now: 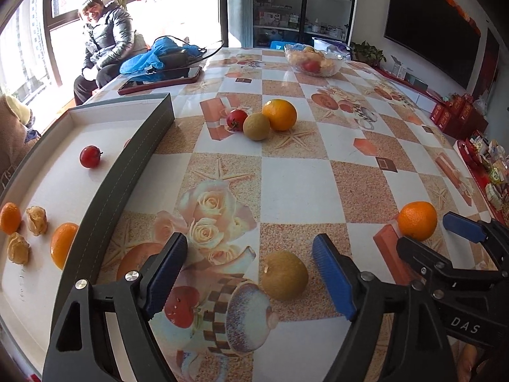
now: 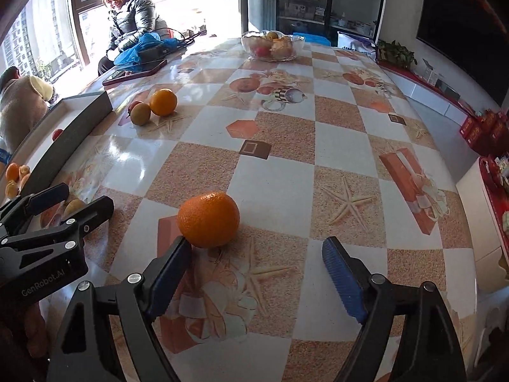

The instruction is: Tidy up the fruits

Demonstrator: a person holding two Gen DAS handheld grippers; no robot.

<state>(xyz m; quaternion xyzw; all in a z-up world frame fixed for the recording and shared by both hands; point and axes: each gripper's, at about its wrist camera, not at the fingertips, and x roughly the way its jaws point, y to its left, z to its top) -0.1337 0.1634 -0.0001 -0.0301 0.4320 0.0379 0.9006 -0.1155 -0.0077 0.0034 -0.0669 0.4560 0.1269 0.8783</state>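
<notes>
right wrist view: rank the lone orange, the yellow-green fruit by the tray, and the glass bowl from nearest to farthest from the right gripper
1. The lone orange, just ahead of the open right gripper, beside its left finger.
2. The yellow-green fruit, mid-table to the left, near the tray.
3. The glass bowl of fruit, at the table's far end.

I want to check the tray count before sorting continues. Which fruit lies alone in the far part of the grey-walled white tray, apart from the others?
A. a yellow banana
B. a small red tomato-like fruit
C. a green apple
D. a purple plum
B: in the left wrist view, a small red round fruit sits alone on the white floor of the grey-walled tray, well away from the oranges and pale lumpy pieces nearer the camera.
</notes>
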